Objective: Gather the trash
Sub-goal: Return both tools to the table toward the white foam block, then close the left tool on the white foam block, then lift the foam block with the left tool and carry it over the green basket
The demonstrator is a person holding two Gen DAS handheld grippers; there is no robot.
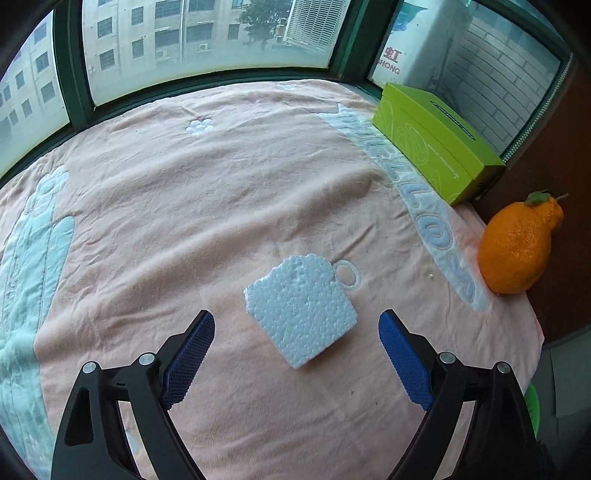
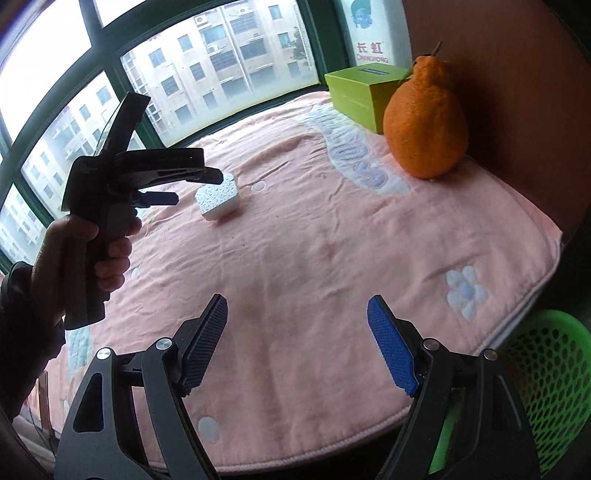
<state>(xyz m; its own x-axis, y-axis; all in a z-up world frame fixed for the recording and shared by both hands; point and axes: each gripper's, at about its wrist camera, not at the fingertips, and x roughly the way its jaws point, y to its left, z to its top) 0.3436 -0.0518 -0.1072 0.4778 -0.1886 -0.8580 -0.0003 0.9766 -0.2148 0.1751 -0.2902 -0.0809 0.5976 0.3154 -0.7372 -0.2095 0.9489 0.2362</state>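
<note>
Blue-padded black fingers of the left gripper (image 1: 296,334) stand spread wide, straddling a white chunk of foam packing (image 1: 301,309) without touching it. Around them spreads the wrinkled pink quilted blanket (image 1: 192,206) with pale blue appliqué, which covers the surface by the green-framed window (image 1: 207,33).

Next in size, a lime-green cardboard tissue box (image 1: 436,144) sits at the far corner, and a knobbly orange citrus fruit with stem and leaf (image 1: 517,251) rests near it at the blanket's edge. A green perforated plastic basket (image 2: 550,398) waits below the near edge, partly cut off, its inside unseen.

The right gripper (image 2: 297,325) hangs released over bare blanket, well apart from the foam.

Smallest is the foam itself, lying flat and loose mid-blanket. It looks feather-light, stiff but crumbly; a gentle pinch across its two opposite flat sides seems best, since a hard squeeze could shed beads.

The foam's underside is hidden.
</note>
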